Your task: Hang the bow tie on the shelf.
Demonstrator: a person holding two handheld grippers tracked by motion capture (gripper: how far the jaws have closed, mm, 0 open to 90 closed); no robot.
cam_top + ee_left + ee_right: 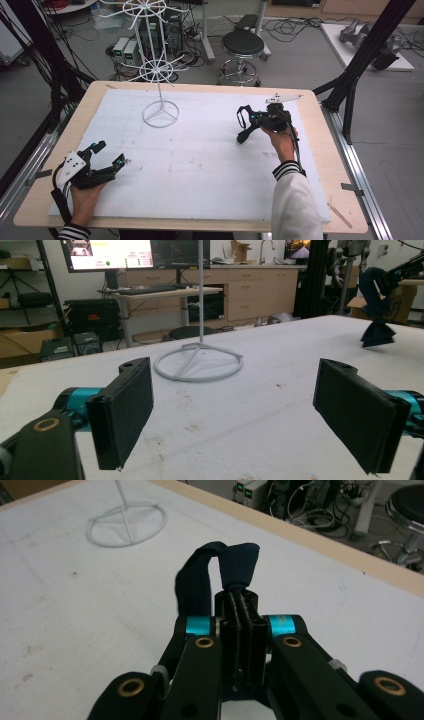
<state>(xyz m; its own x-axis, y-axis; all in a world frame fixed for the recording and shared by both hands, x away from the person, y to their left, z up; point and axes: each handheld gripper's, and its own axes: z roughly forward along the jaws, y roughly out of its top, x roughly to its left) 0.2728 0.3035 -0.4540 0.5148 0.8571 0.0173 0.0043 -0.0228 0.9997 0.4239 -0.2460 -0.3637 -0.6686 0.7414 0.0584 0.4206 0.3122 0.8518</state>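
The right tool (241,611) pinches a dark navy fabric strap (210,567), held above the white-covered counter (200,160) right of the white wire stand (160,114). The left tool (232,410) rests spread wide.

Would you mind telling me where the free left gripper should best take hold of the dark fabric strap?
Probably the loop of the dark fabric strap that hangs below the right gripper, which pinches its top. Bring the left gripper, jaws open, in from the stand's side: the loop hangs free above the table there.
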